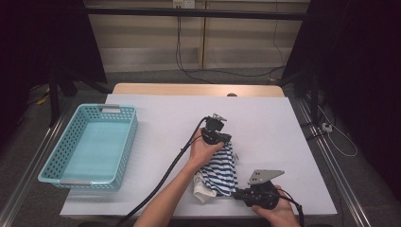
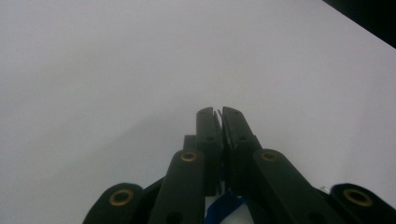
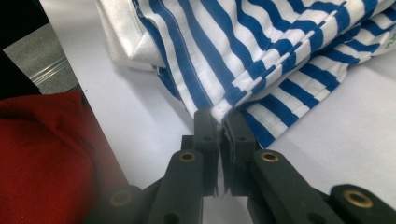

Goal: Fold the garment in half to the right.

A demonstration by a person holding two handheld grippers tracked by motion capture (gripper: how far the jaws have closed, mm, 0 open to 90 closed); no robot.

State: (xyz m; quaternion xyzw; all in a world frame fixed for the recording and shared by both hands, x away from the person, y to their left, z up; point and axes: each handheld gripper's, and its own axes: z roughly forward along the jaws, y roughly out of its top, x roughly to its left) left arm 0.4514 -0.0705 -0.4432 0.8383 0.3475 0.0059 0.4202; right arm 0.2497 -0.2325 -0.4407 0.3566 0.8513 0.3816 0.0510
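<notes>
A blue-and-white striped garment (image 1: 220, 170) lies bunched on the white table cover (image 1: 274, 127) near the front edge. My left gripper (image 1: 226, 139) sits at the garment's far end with its jaws together; in the left gripper view (image 2: 219, 114) a thin edge shows between the tips and a bit of blue cloth (image 2: 225, 207) hangs below them. My right gripper (image 1: 235, 191) reaches in from the right at the near end. Its jaws (image 3: 222, 116) are shut on a folded edge of the striped garment (image 3: 261, 51).
A light-blue perforated basket (image 1: 128, 137) stands on the left side of the table. Red cloth (image 3: 42, 154) lies just past the table's near edge in the right gripper view. Black cables trail from both grippers.
</notes>
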